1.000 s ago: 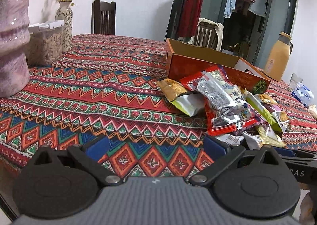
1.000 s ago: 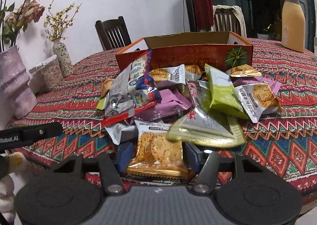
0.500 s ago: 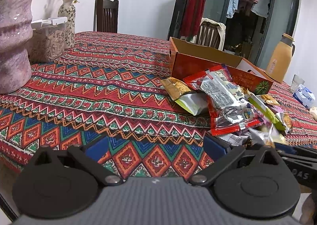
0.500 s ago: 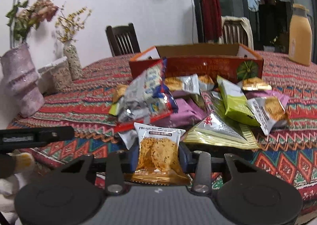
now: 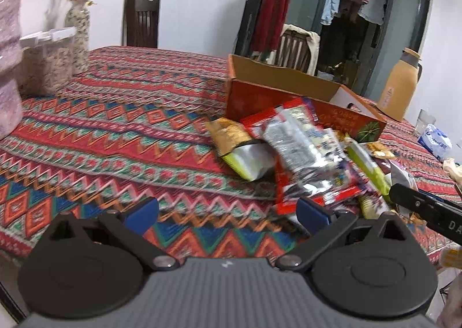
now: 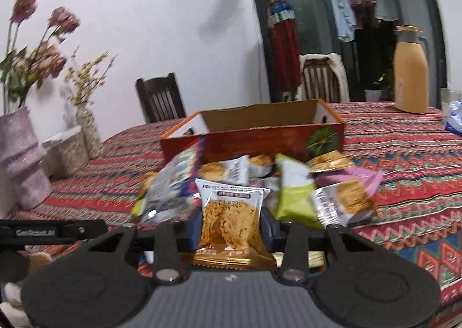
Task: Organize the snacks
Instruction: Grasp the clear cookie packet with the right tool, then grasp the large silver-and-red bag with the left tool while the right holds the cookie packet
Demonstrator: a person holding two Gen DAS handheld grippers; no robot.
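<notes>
Now the right gripper [image 6: 231, 225] had its jaws pinched on a single biscuit packet [image 6: 231, 221], clear-fronted with a gold lower seal, held upright at lower centre of the right wrist view. A second before, the same packet lay flat at the near edge of the snack pile [image 6: 260, 183] with the blue pads standing wider on either side; the jaws closed on it in that interval, and the packet then sat higher in the frame, apparently clear of the patterned tablecloth [image 6: 404, 155]. Contact underneath could not be confirmed, as the packet hid its own lower edge.

The open orange box [image 6: 254, 137] stood at centre frame directly behind the pile, its interior seemingly empty as far as could be seen. Judged: pick complete, transfer into the box the likely next step; path must pass over the heaped packets.

The left gripper [image 5: 228, 214] had its jaws spread with nothing between them, hovering over bare cloth at lower centre of the left wrist view, the pile to its right. Its view had shifted only slightly, with motion blur. The right tool's black finger showed at right edge.

Risk noted: the slick film could slip.
</notes>
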